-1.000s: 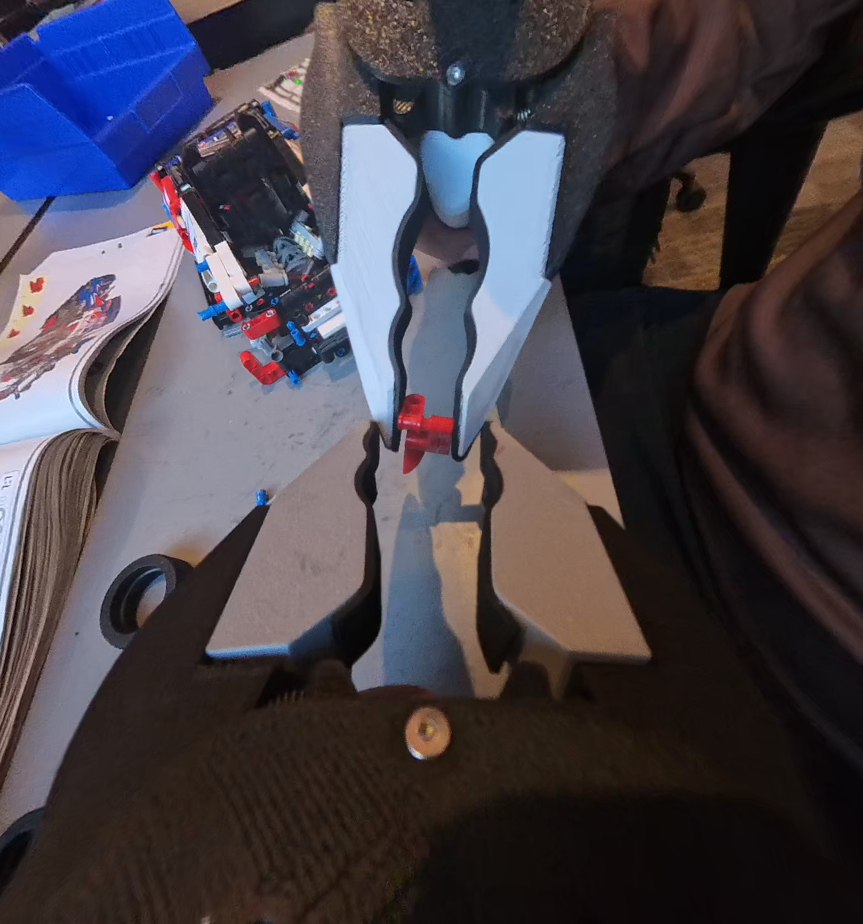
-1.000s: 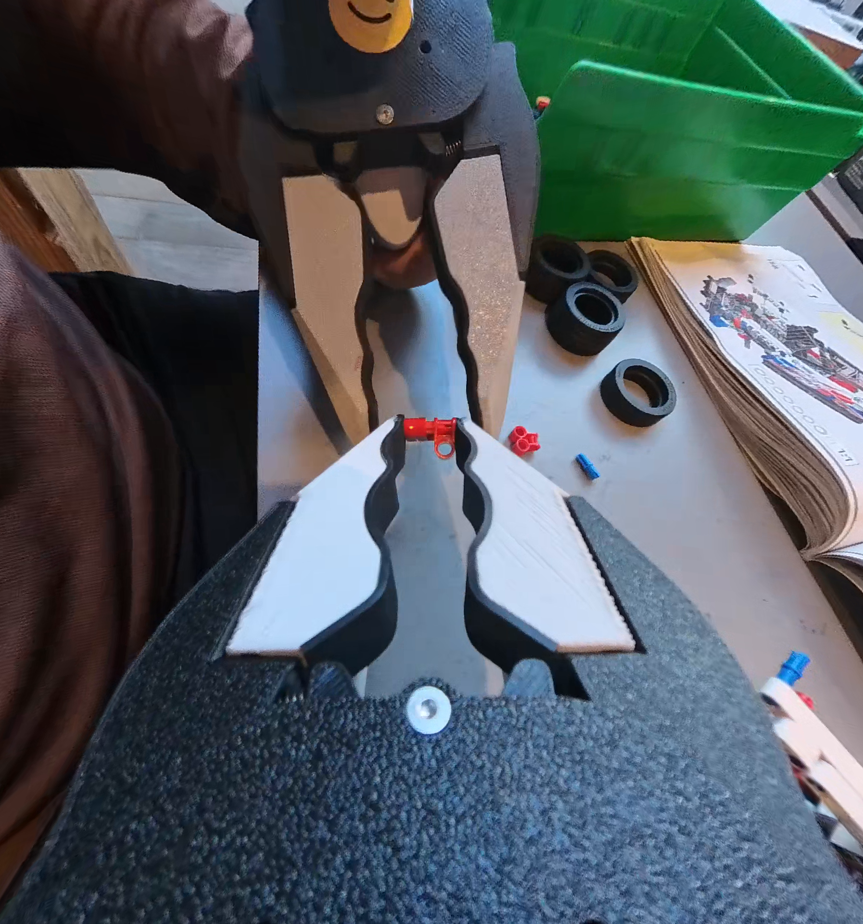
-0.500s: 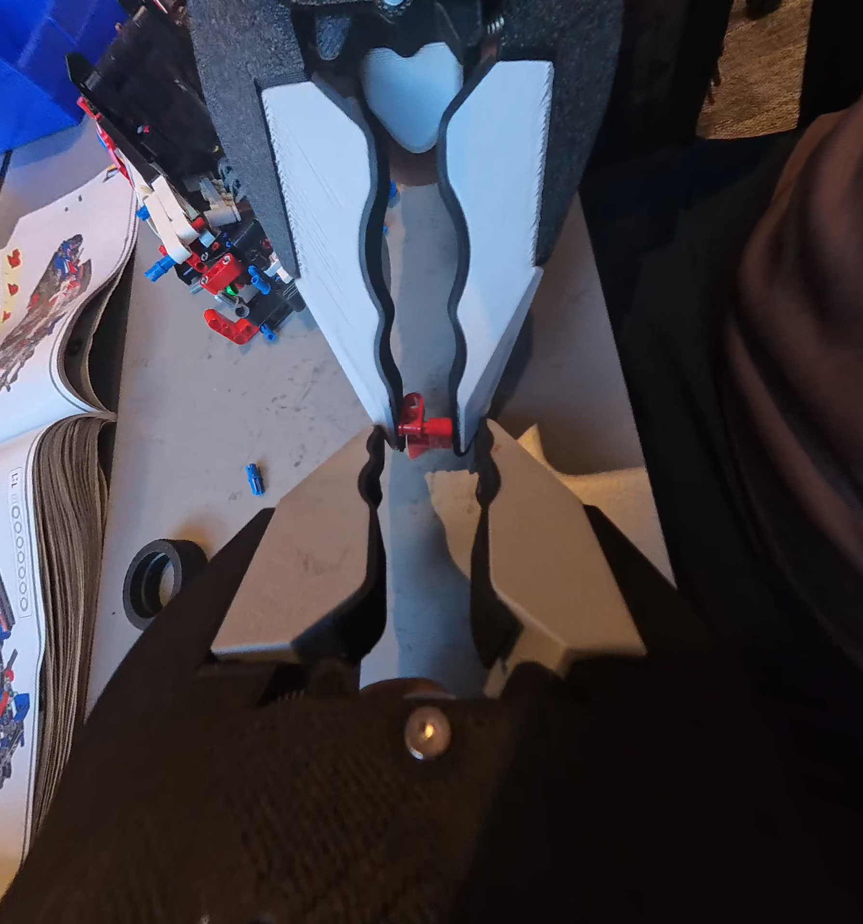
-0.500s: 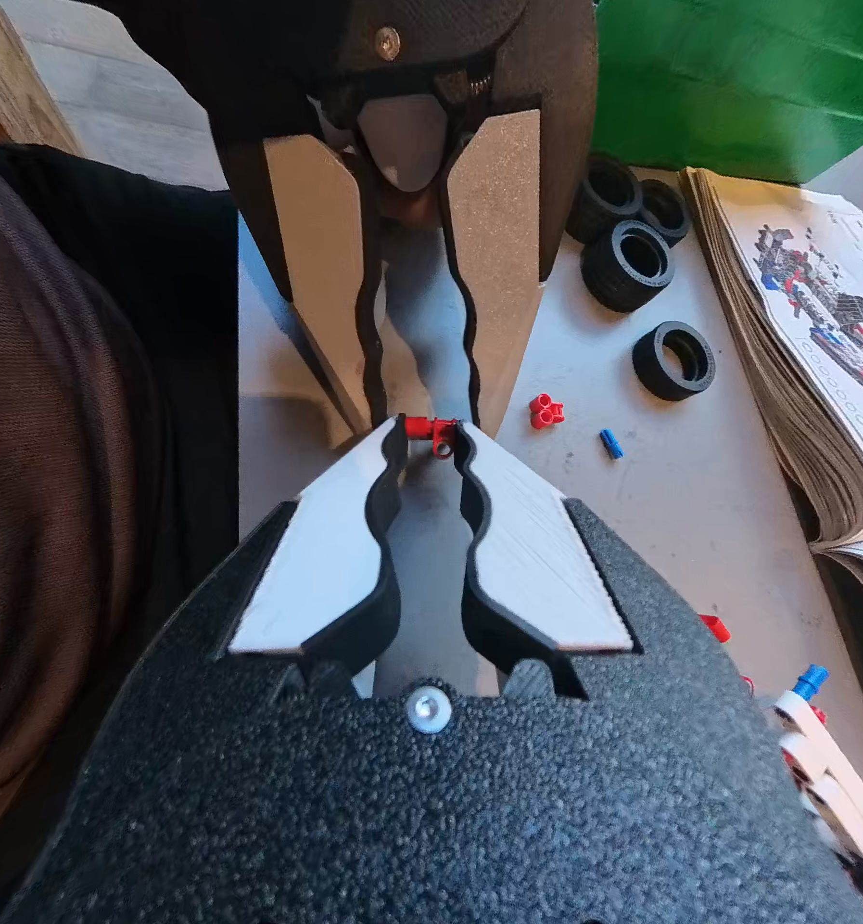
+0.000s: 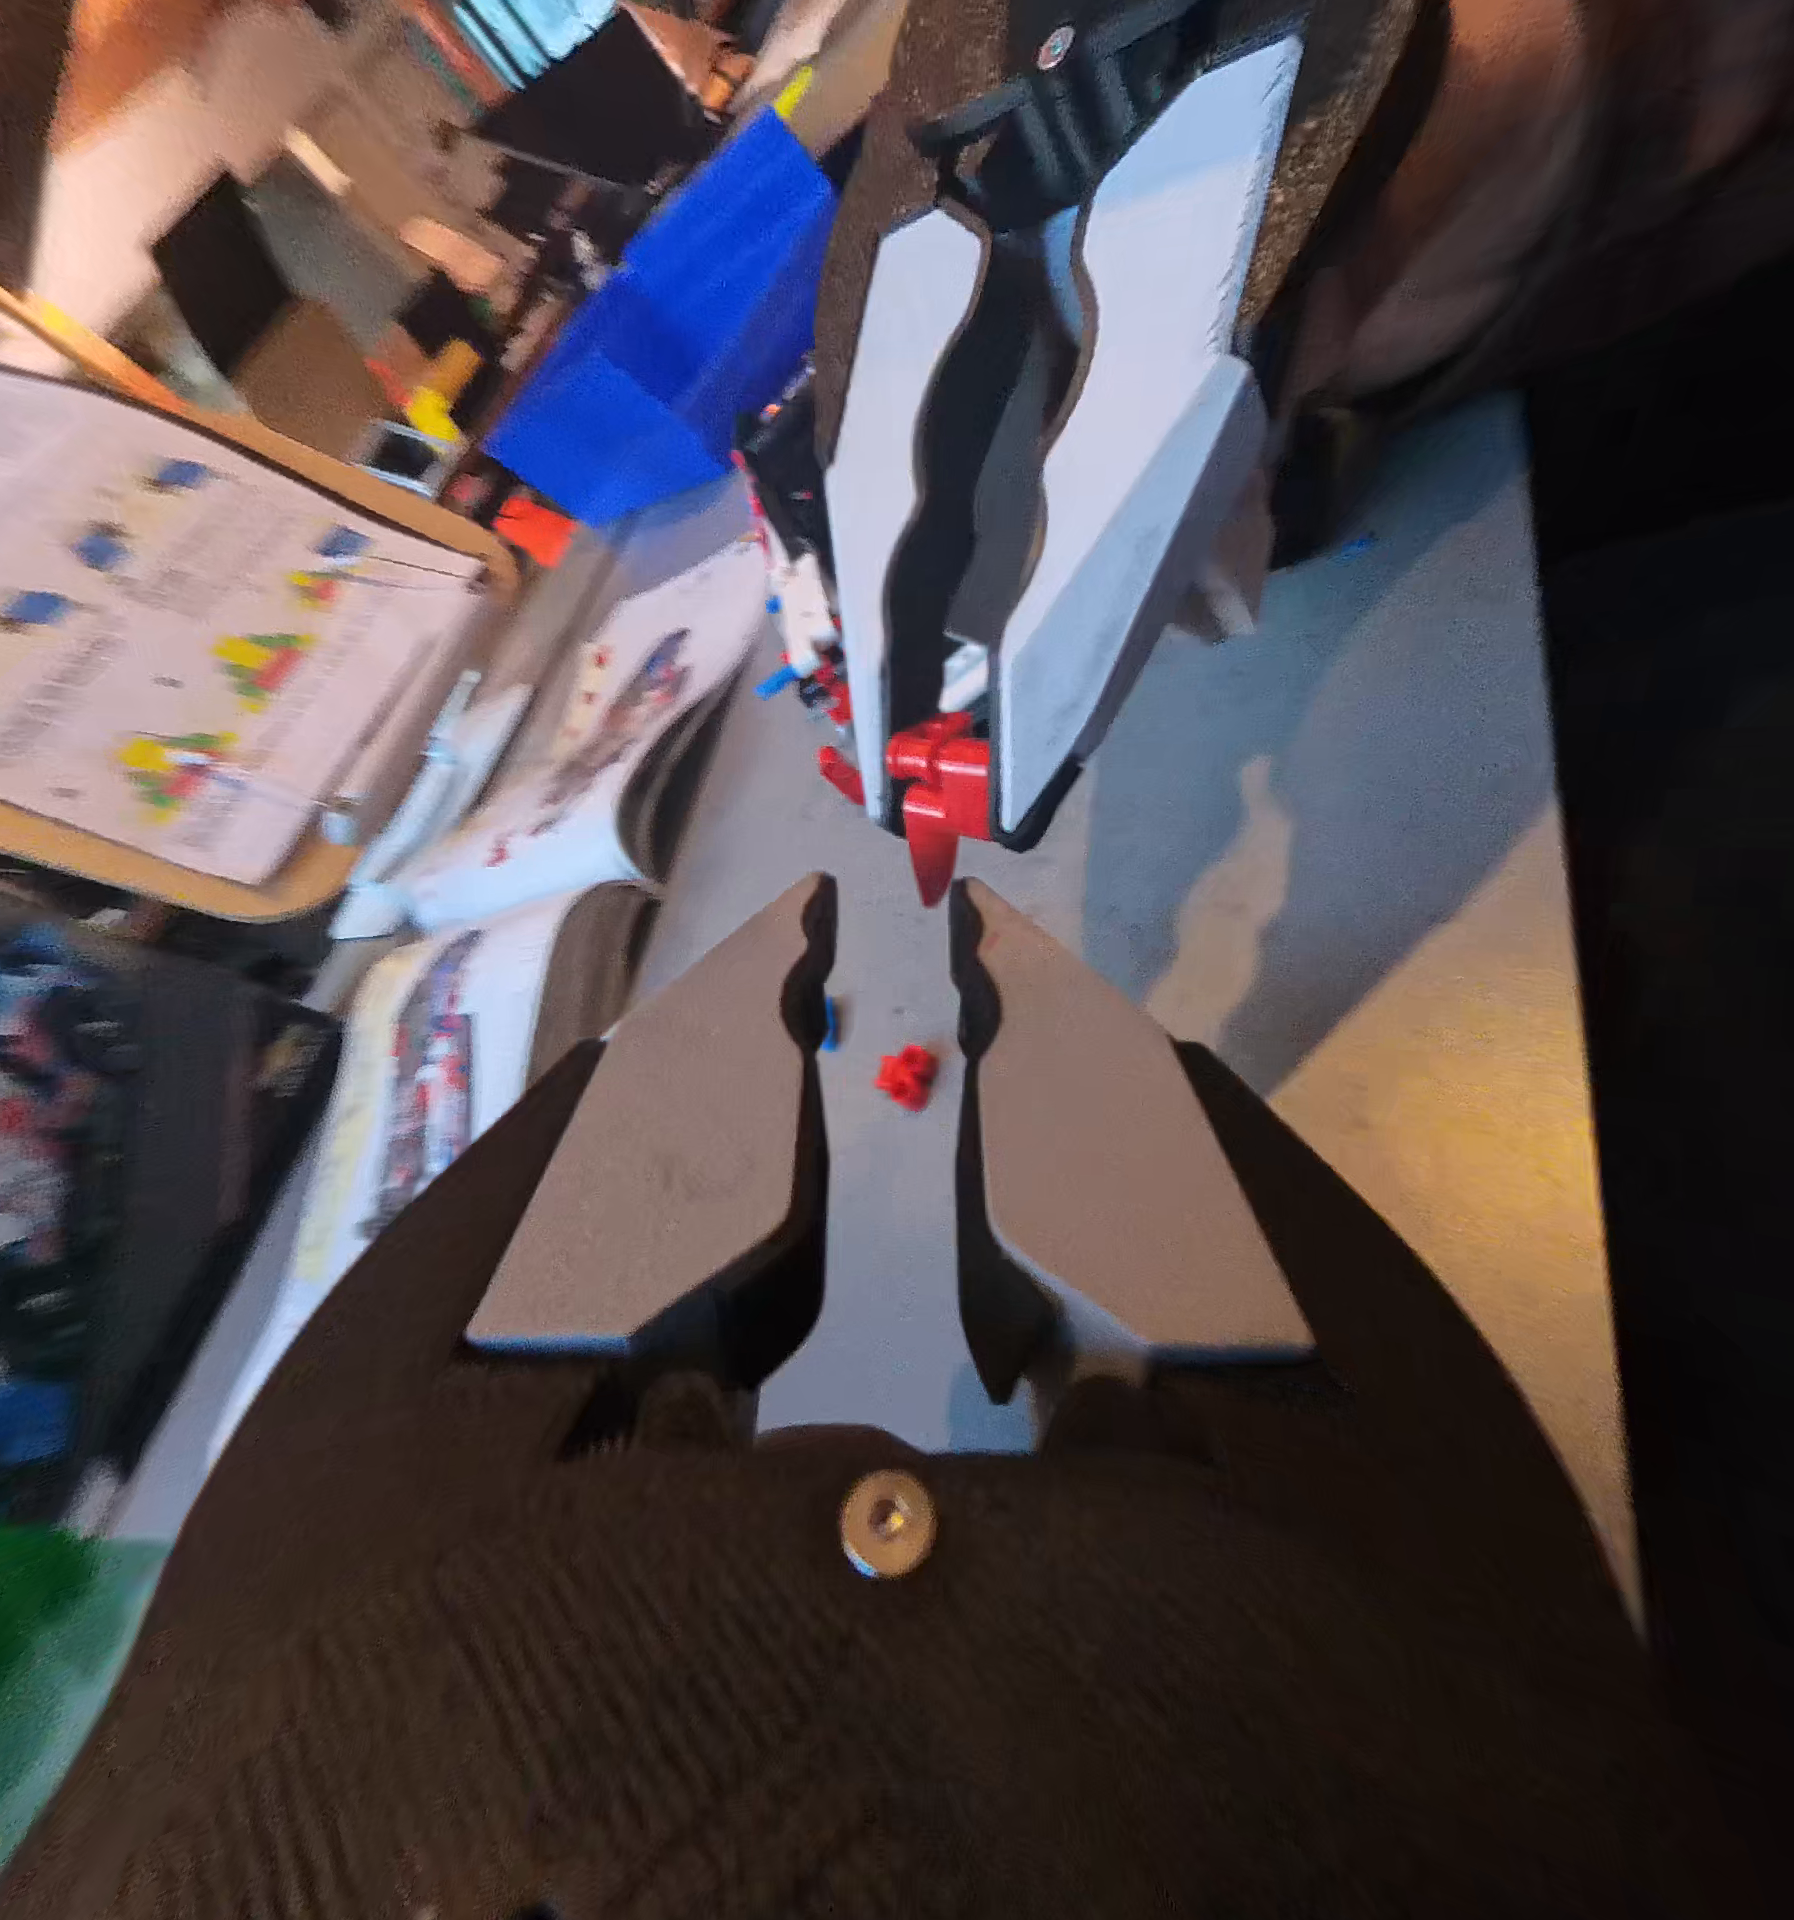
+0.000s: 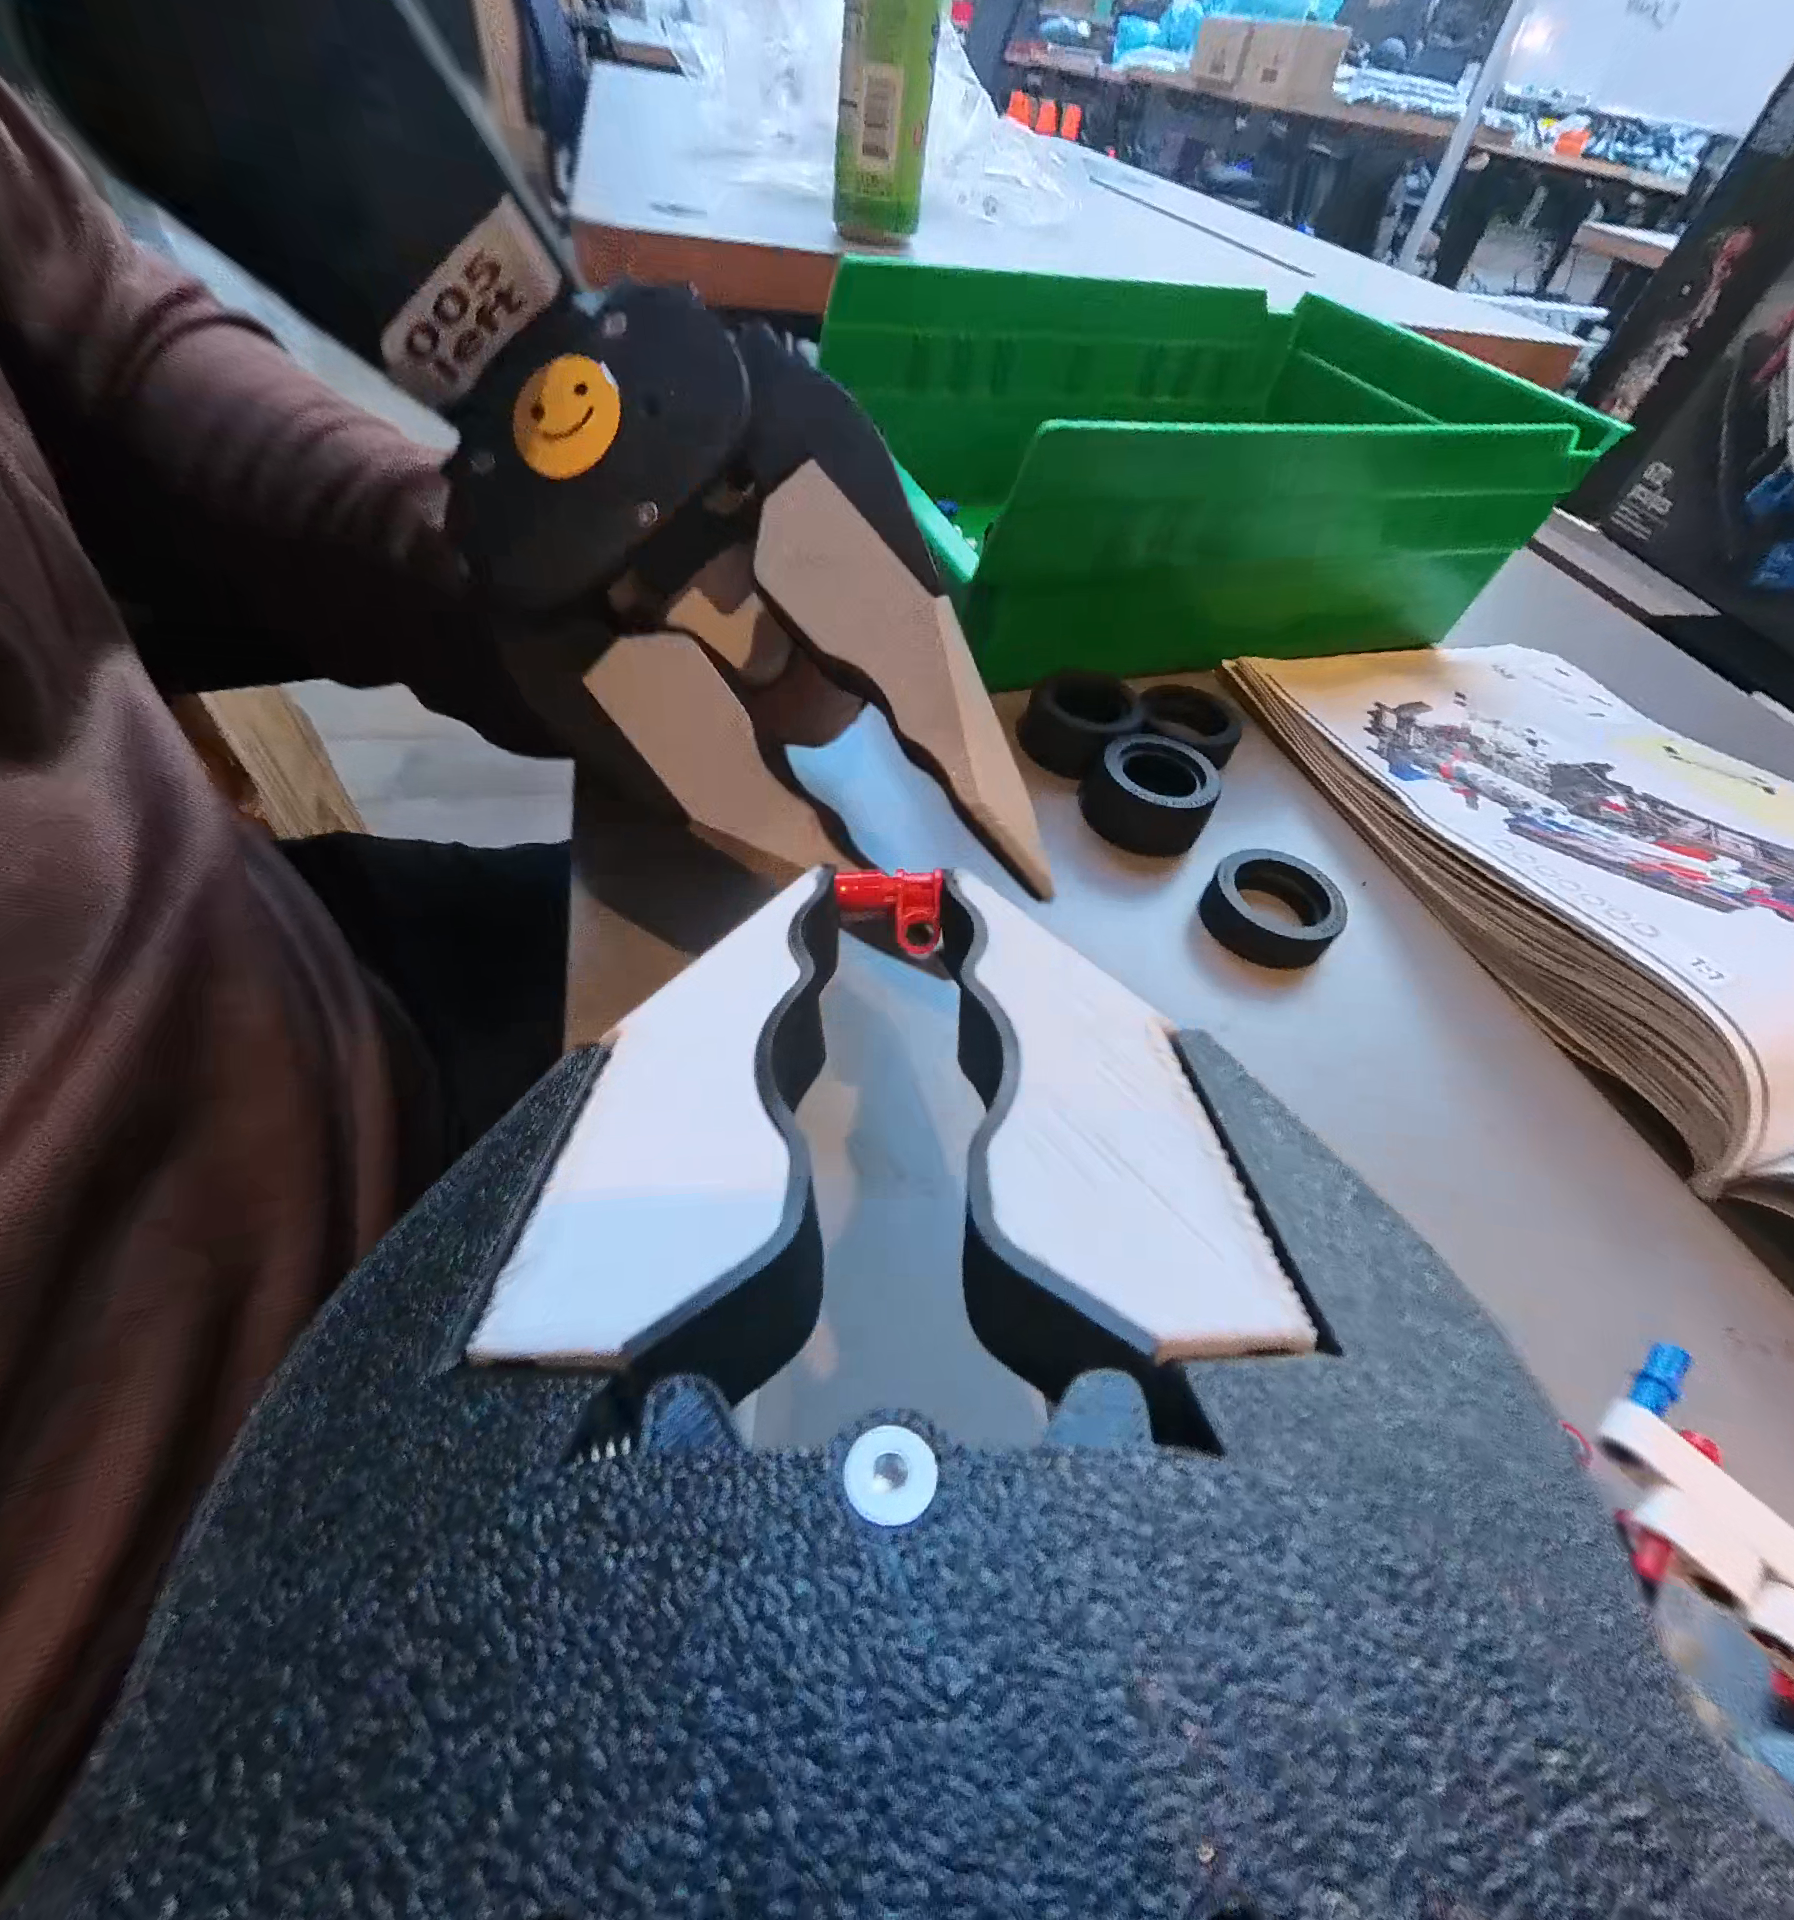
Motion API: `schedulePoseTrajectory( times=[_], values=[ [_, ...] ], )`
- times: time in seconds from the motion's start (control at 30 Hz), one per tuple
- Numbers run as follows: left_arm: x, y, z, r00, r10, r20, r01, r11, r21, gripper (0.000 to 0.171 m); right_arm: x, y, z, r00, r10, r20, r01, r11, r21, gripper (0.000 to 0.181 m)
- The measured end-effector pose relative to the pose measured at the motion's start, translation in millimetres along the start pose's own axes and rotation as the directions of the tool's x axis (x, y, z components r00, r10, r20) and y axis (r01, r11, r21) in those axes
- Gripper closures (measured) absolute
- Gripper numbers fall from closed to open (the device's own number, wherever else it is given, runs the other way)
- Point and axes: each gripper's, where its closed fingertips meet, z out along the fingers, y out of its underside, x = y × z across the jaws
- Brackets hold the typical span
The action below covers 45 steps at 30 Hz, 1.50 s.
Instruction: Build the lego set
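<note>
The right gripper [image 6: 888, 902] is clamped on a small red lego connector [image 6: 888, 900], pinched across its fingertips above the near edge of the desk [image 6: 1392, 1039]; the same piece shows from the other side in the left wrist view [image 5: 932, 790], with a pointed red part hanging down from it; the left gripper [image 5: 891, 896] stands parted with nothing between its fingertips, its tips just short of the connector and not touching it; on the desk below it lie a loose red piece [image 5: 905, 1072] and a small blue pin [image 5: 831, 1023]; the open instruction booklet [image 6: 1558, 862] lies toward the desk's far side, with four black tyres [image 6: 1147, 792] between it and the grippers, one of them [image 6: 1272, 907] apart from the other three; a green bin [image 6: 1236, 499] stands behind the tyres; a blue bin [image 5: 664, 343] stands at the other end; part of the built model [image 6: 1724, 1527], white with red and blue pins, shows at the right edge of the right wrist view.
</note>
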Motion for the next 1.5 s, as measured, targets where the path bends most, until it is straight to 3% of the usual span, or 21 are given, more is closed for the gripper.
schedulePoseTrajectory(
  times=[0.07, 0.27, 0.37, 0.57, 0.7, 0.83, 1.03, 1.27, 1.3, 1.37, 1.5],
  values=[
    [-0.6, -3.2, -0.5, 0.996, 0.073, 0.049, -0.072, 0.997, -0.006, 0.168, 1.5, -5.8, 0.5, 1.0, 0.028, -0.004, -0.028, 0.999, 0.038, 0.162],
    [-7.7, 0.5, 0.7, 0.985, 0.122, 0.124, -0.117, 0.992, -0.051, 0.171, 8.3, -5.3, 0.5, 0.998, 0.063, -0.028, -0.062, 0.997, 0.039, 0.162],
    [-5.4, 6.9, 3.5, 0.983, 0.141, 0.114, -0.132, 0.988, -0.083, 0.171, 15.3, 0.7, 0.6, 0.995, 0.001, -0.102, -0.003, 1.0, -0.01, 0.154],
    [-2.9, 11.5, 6.9, 0.99, 0.11, 0.085, -0.102, 0.991, -0.091, 0.171, 12.3, 4.8, 3.5, 0.969, -0.183, -0.164, 0.168, 0.981, -0.099, 0.162],
    [-5.1, 19.5, 8.3, 0.994, 0.079, 0.075, -0.069, 0.99, -0.123, 0.171, 20.7, 9.1, 3.8, 0.956, -0.197, -0.218, 0.169, 0.975, -0.143, 0.159],
    [-0.7, 21.6, 9.6, 0.993, 0.099, 0.058, -0.091, 0.986, -0.137, 0.171, 18.9, 12.9, 4.2, 0.97, -0.161, -0.184, 0.135, 0.98, -0.145, 0.16],
    [2.0, 18.1, 6.7, 0.999, 0.046, 0.019, -0.045, 0.995, -0.089, 0.171, 10.1, 12.4, 1.6, 0.999, 0.004, -0.045, -0.007, 0.997, -0.074, 0.162],
    [5.6, 23.7, 7.7, 0.996, 0.086, 0.011, -0.084, 0.989, -0.119, 0.171, 9.3, 17.5, 5.3, 0.995, -0.063, -0.072, 0.054, 0.991, -0.122, 0.163],
    [8.4, 23.3, 7.3, 0.998, 0.056, -0.018, -0.058, 0.993, -0.101, 0.17, 8.1, 18.1, 5.8, 0.994, -0.081, -0.071, 0.071, 0.988, -0.134, 0.163],
    [20.9, 20.1, 3.7, 0.989, -0.018, -0.148, 0.009, 0.998, -0.061, 0.149, 7.6, 22.5, 7.5, 0.99, -0.118, -0.075, 0.104, 0.98, -0.168, 0.163],
    [14.0, 6.8, -6.0, 0.953, -0.169, -0.251, 0.183, 0.983, 0.032, 0.124, 2.5, 25.4, 9.0, 0.992, -0.12, -0.043, 0.11, 0.978, -0.179, 0.163]
  ],
)
